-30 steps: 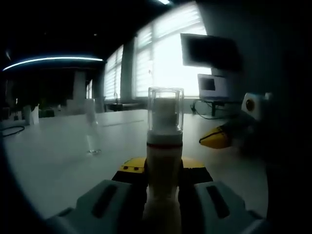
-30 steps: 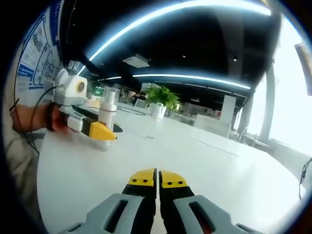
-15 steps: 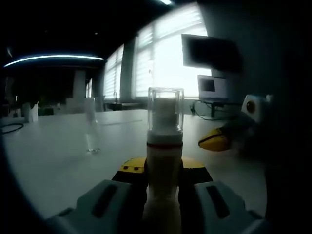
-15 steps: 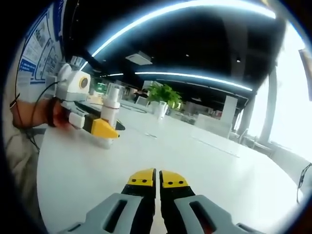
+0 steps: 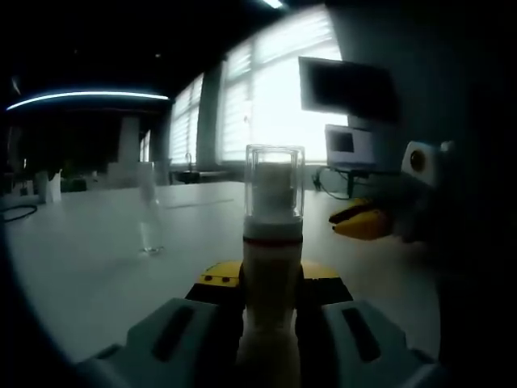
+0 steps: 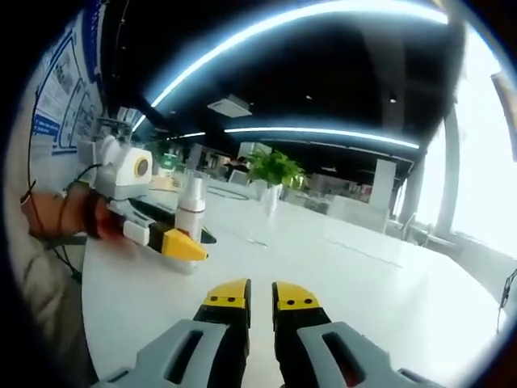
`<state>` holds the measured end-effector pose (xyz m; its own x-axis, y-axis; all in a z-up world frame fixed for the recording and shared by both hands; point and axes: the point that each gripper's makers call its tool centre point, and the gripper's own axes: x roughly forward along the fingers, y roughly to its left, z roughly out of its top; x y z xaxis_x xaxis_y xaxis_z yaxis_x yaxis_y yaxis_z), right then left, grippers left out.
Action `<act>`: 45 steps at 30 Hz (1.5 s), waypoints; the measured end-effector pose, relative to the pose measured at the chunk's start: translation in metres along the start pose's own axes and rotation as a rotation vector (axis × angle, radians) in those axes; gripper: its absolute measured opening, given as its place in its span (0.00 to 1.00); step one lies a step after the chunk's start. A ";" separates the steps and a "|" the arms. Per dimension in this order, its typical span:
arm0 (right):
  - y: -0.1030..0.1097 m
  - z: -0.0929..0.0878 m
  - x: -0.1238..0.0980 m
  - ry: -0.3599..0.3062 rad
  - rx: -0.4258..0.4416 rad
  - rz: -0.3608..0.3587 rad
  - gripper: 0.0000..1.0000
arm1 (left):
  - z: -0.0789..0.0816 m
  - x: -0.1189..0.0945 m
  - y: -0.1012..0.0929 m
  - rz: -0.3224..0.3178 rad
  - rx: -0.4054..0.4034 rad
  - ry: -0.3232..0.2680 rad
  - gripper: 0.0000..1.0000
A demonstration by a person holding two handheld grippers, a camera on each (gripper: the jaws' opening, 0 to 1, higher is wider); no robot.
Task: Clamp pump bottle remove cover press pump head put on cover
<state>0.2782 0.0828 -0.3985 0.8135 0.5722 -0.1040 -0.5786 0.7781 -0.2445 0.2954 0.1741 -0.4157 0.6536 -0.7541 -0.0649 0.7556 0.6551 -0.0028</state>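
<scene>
A white pump bottle [image 5: 272,250] stands upright between the jaws of my left gripper [image 5: 272,281], which is shut on its body. A clear cover [image 5: 275,182] sits over the pump head. My right gripper [image 5: 362,222] hovers to the right of the bottle, apart from it and a little above the table. In the right gripper view, my right gripper [image 6: 262,296] has its yellow-tipped jaws slightly parted with nothing between them. Ahead on the left, the left gripper [image 6: 174,241] holds the bottle [image 6: 191,217] with its cover [image 6: 193,184], and a person's hand [image 6: 65,222] grips the tool.
The white table [image 6: 363,283] stretches wide ahead. A slim clear vessel [image 5: 150,214] stands on it left of the bottle. A monitor [image 5: 347,85] is at the far right by bright windows. A potted plant [image 6: 273,170] stands farther back.
The right gripper's jaws have parted from shut to a small gap. It has risen a little off the table and drawn nearer the bottle. The left gripper keeps the bottle still.
</scene>
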 end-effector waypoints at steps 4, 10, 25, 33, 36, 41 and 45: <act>0.005 0.007 -0.001 -0.008 0.026 0.011 0.08 | 0.000 0.000 0.001 0.001 -0.001 0.000 0.14; 0.017 0.028 -0.002 -0.048 0.052 0.052 0.12 | -0.001 0.000 0.004 0.000 0.001 -0.001 0.14; 0.048 0.061 0.012 -0.106 0.161 0.150 0.18 | -0.001 -0.001 0.004 -0.005 0.002 -0.001 0.14; 0.060 0.074 0.023 -0.111 0.162 0.175 0.22 | 0.000 -0.002 -0.003 -0.006 0.007 -0.002 0.14; 0.063 0.076 0.026 -0.107 0.172 0.184 0.22 | 0.000 -0.002 -0.005 -0.008 0.010 -0.003 0.14; 0.067 0.078 0.030 -0.108 0.186 0.192 0.23 | 0.001 -0.002 -0.008 -0.015 0.020 -0.005 0.14; 0.072 0.081 0.036 -0.101 0.194 0.201 0.24 | 0.001 -0.002 -0.008 -0.013 0.014 -0.004 0.14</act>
<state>0.2607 0.1802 -0.3418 0.6771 0.7352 -0.0323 -0.7359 0.6760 -0.0384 0.2884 0.1704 -0.4144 0.6436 -0.7629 -0.0614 0.7647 0.6444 0.0099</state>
